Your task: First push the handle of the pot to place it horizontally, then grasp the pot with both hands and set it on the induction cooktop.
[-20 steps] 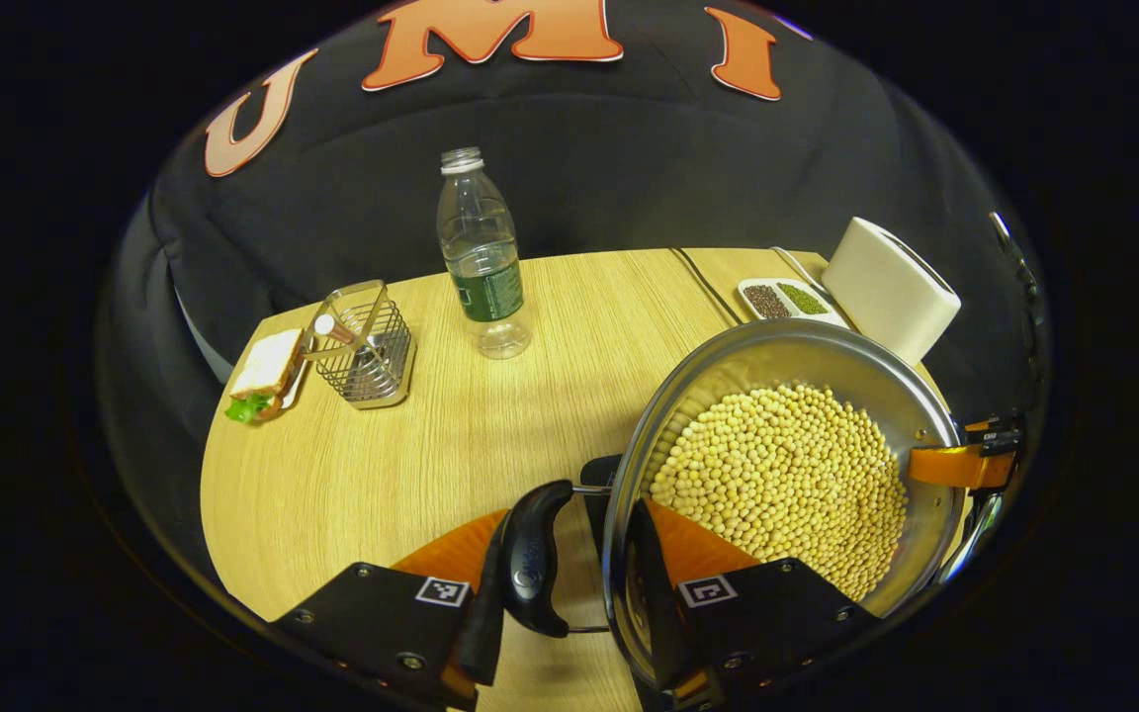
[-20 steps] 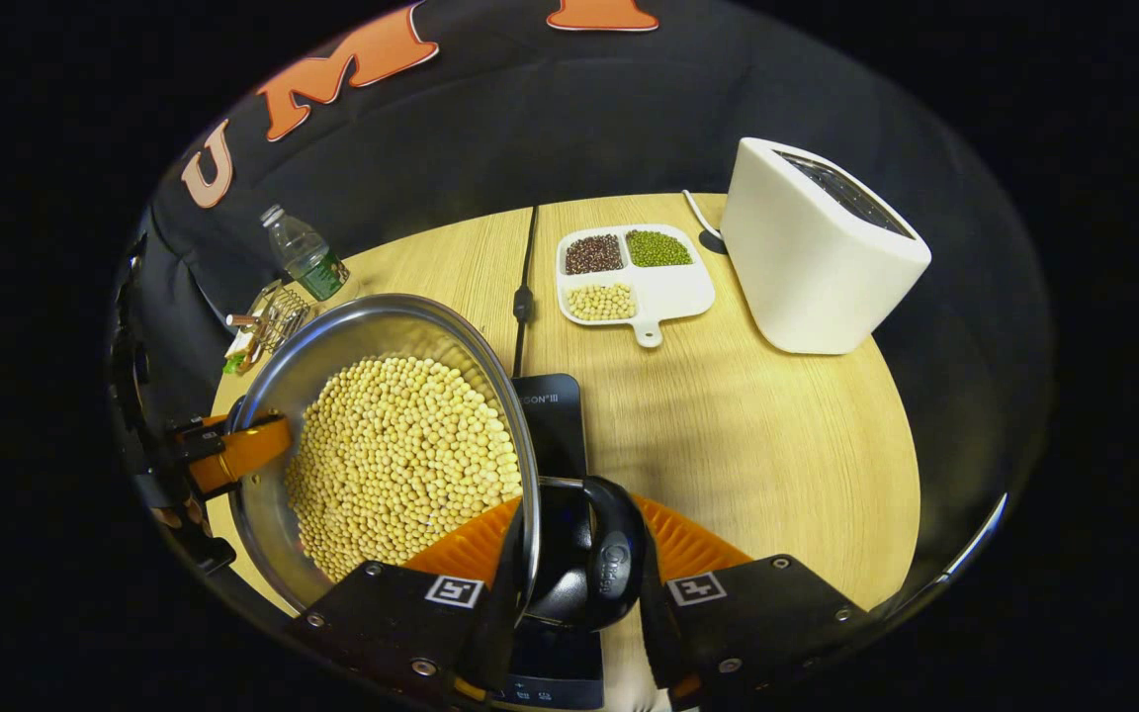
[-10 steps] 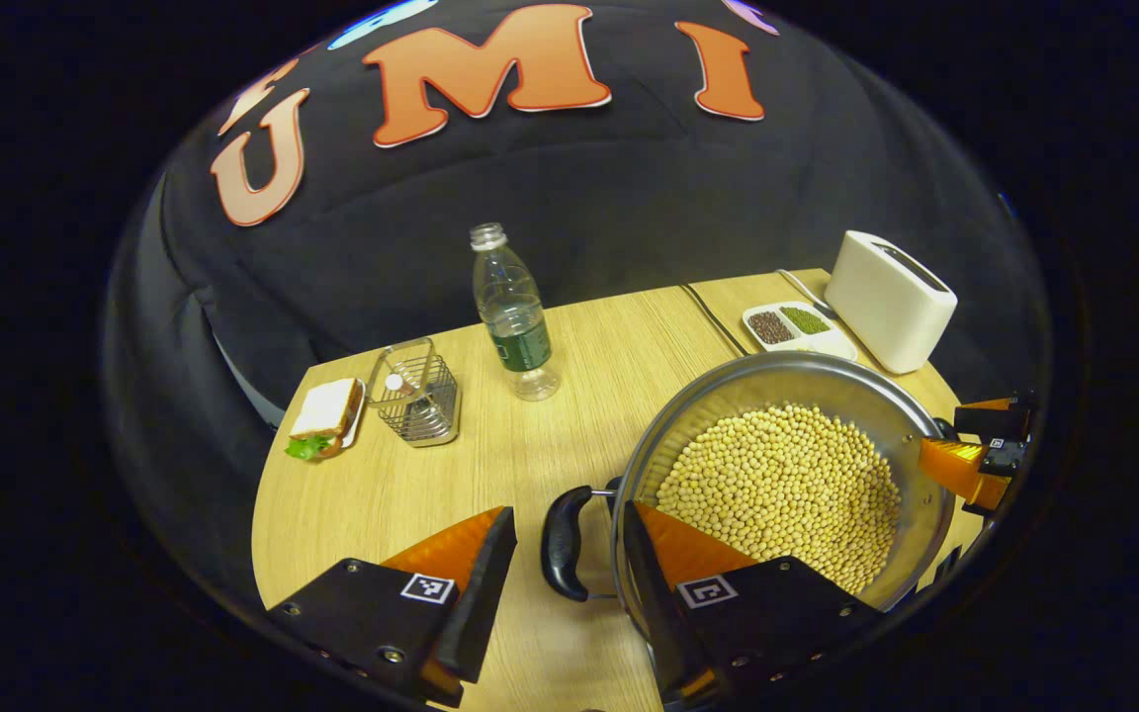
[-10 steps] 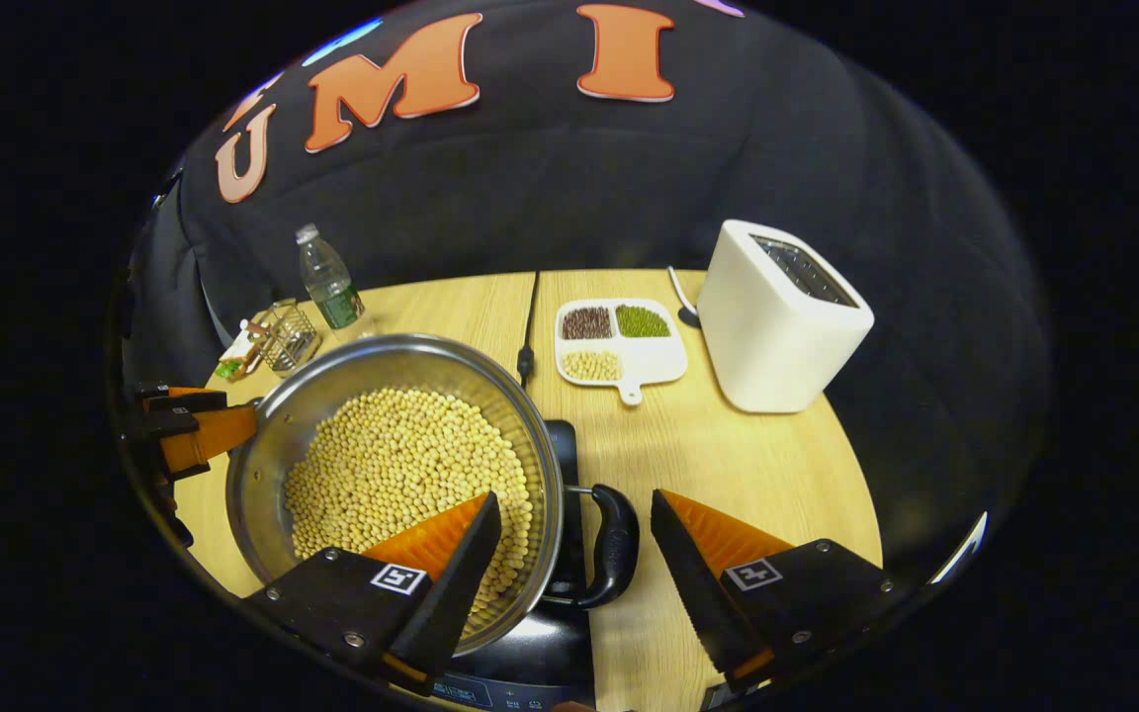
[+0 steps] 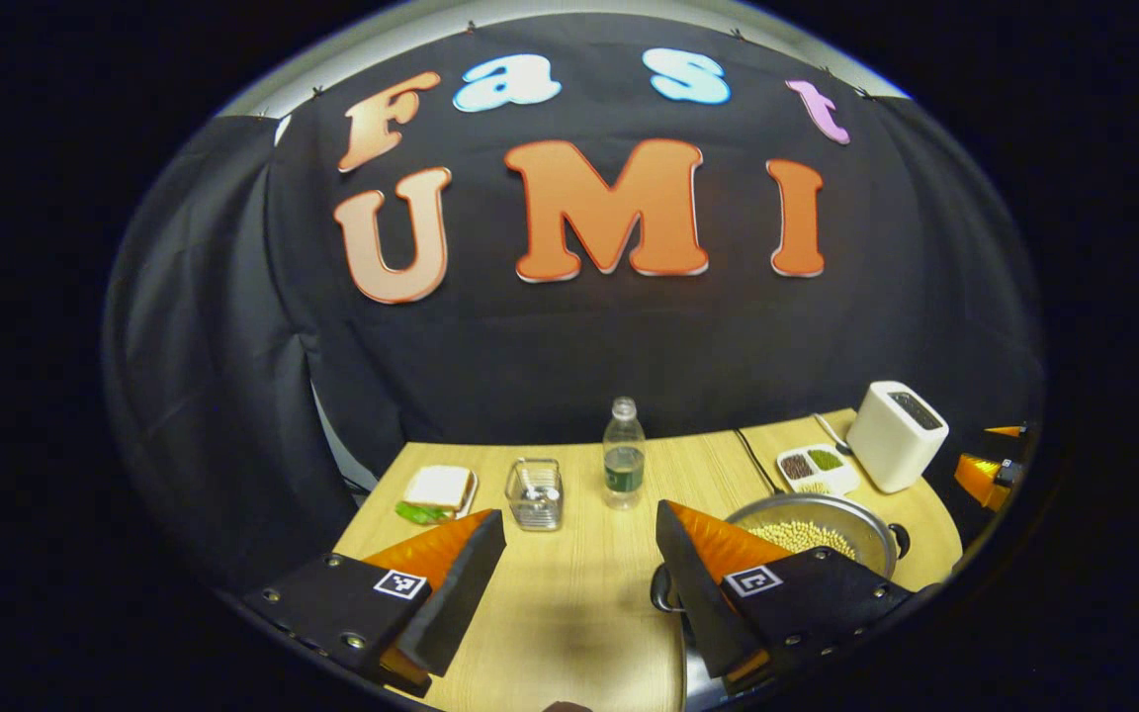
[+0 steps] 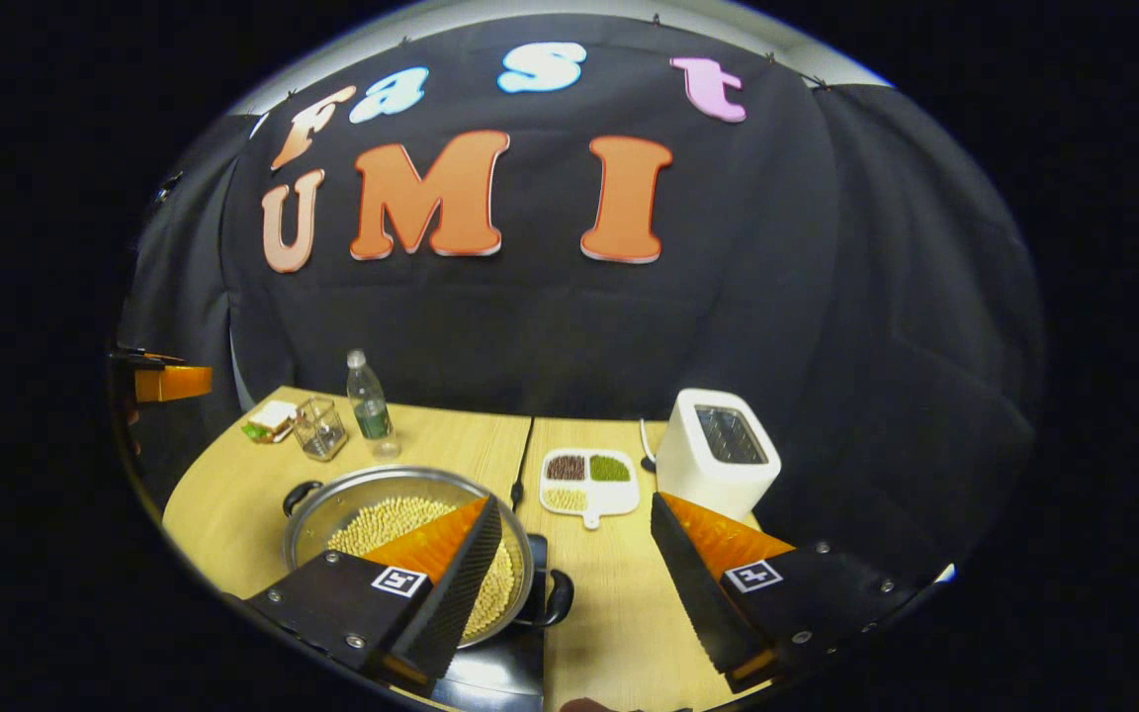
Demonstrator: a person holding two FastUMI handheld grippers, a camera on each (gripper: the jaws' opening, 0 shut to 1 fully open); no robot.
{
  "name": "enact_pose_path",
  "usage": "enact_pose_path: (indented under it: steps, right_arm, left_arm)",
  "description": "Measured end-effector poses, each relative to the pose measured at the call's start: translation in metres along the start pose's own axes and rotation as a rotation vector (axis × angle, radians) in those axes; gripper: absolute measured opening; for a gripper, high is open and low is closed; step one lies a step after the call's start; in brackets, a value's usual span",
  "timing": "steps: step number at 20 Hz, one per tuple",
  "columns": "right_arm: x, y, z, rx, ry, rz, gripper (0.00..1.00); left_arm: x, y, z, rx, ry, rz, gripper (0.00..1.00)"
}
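Both grippers hang above the wooden table (image 6: 233, 494) with their fingers spread wide and nothing between them.

From the left gripper view, going left to right: a sandwich on a small plate (image 5: 438, 491) lies at about 10 o'clock from the left gripper (image 5: 577, 578), a wire basket (image 5: 534, 492) sits just beside it, and a clear water bottle (image 5: 623, 455) stands at 12 o'clock. At 2 o'clock the steel pot (image 5: 861, 529) of soybeans rests partly behind the gripper's right finger, with a divided dish of beans (image 5: 812, 468) and a white toaster (image 5: 894, 435) farther on. What looks like the other gripper's tip shows at the far right edge.

From the right gripper view, the pot (image 6: 352, 494) sits at about 10 o'clock from the right gripper (image 6: 574, 583), on the black induction cooktop (image 6: 500, 677), its two black side handles (image 6: 555, 598) lying level at either side. A black cord (image 6: 524, 457) runs away at 12 o'clock; the dish (image 6: 589, 475) and toaster (image 6: 718, 450) stand at 1 o'clock.
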State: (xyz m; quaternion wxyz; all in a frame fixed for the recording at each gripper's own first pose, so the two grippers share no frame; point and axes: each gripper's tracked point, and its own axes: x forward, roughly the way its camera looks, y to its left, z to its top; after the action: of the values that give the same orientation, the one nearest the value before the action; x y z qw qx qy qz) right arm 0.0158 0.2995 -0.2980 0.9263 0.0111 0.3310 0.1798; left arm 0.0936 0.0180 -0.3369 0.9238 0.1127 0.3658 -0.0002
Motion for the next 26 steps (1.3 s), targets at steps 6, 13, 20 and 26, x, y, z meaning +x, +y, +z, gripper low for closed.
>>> enact_pose_path:
  steps: [6,13,20,26]
  right_arm:
    - [-0.041,-0.027,0.079,-0.034,-0.174,-0.042,0.94]
    - [-0.113,-0.064,0.173,-0.106,-0.354,-0.101,0.95]
    - [-0.179,-0.086,0.239,-0.138,-0.467,-0.137,0.98]
    - [-0.211,-0.098,0.252,-0.110,-0.505,-0.171,0.97]
  left_arm:
    - [-0.065,0.068,0.120,-0.117,-0.280,0.055,0.92]
    - [-0.174,0.152,0.238,-0.183,-0.606,0.120,0.92]
    - [-0.223,0.219,0.289,-0.257,-0.718,0.192,0.91]
    - [-0.244,0.238,0.286,-0.241,-0.722,0.215,0.89]
